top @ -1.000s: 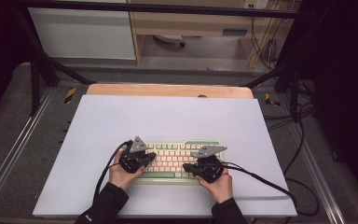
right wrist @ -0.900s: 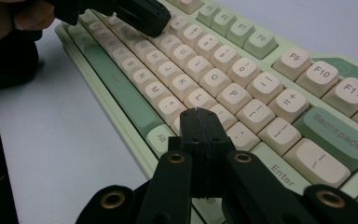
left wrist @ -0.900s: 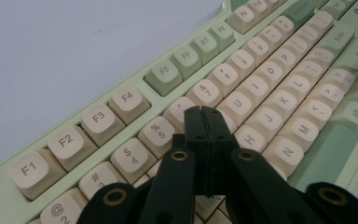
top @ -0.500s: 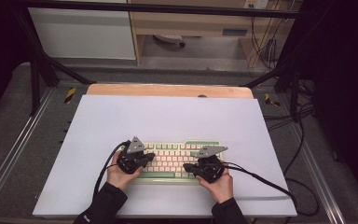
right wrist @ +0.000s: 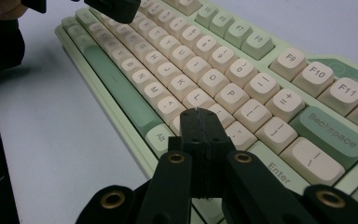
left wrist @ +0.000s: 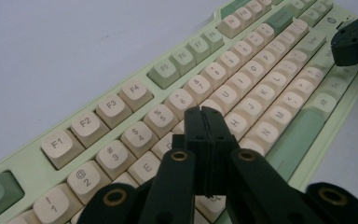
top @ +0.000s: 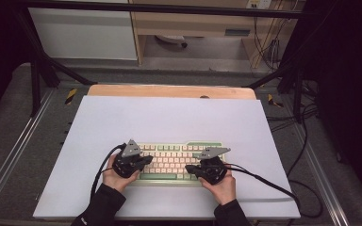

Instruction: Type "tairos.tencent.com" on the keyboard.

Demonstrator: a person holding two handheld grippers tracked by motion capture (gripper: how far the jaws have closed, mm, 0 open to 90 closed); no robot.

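In the high view, the left gripper point(top: 139, 162) is held over the left end of the keyboard point(top: 176, 162), at about 9 o'clock from its middle. Its jaws are pressed together with nothing between them, and in the left gripper view the tip point(left wrist: 205, 122) is seen above the letter keys. The keyboard is placed on a white sheet point(top: 169, 117), toward 6 o'clock. The right gripper point(top: 202, 168) is held at 3 o'clock, its jaws also together and empty.
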